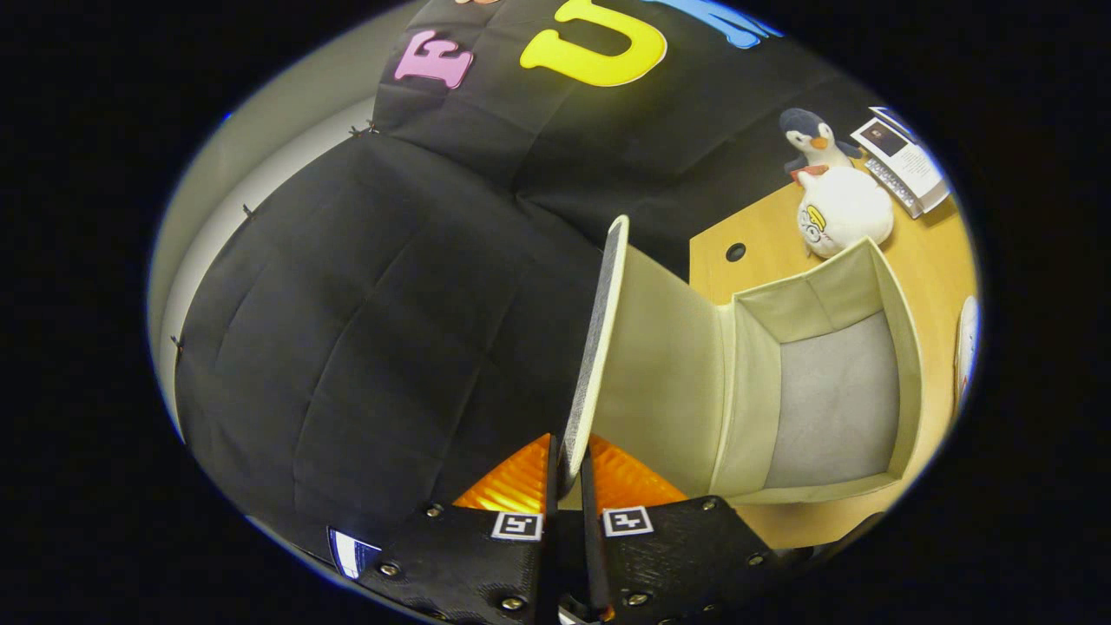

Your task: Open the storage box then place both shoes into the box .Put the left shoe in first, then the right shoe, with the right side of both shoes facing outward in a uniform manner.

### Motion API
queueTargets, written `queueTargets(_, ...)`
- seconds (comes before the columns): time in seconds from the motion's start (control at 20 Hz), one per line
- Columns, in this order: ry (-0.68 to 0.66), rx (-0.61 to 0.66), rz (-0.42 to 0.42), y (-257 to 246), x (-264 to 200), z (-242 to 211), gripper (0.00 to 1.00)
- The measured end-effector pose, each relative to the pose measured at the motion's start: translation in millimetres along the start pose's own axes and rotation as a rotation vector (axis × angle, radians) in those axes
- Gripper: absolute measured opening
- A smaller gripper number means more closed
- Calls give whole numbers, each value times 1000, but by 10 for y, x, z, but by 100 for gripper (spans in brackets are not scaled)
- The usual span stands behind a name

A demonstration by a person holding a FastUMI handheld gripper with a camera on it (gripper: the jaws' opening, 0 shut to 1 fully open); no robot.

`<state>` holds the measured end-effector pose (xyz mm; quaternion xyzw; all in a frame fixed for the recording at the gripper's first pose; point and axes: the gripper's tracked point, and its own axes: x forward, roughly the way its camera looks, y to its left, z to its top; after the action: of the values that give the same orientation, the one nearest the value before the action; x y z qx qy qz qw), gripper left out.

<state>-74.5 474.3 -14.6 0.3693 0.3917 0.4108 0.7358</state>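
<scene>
The cream fabric storage box (907,365) stands on the wooden table with its inside open, showing a grey bottom and nothing in it. Its lid (660,365) is swung up, standing nearly on edge, cream inside and dark on the outer face. My gripper (566,473) is shut on the lid's near edge, one orange finger (512,486) on each side of it. The box's opening lies to the right of the fingers, beyond the raised lid.
A white round plush (844,213) and a penguin plush (811,139) sit on the wooden table (764,234) behind the box, with a white device (903,165) beside them. A cable hole (735,252) is in the tabletop. The black cloth wall rises to the left.
</scene>
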Motion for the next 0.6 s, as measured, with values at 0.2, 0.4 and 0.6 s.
queueTargets(0.2,-10,-61,-4,72,6,-29,96)
queueTargets(0.4,-62,-101,-36,-41,-191,130,96)
queueTargets(0.6,-112,-137,-105,-322,-474,292,96)
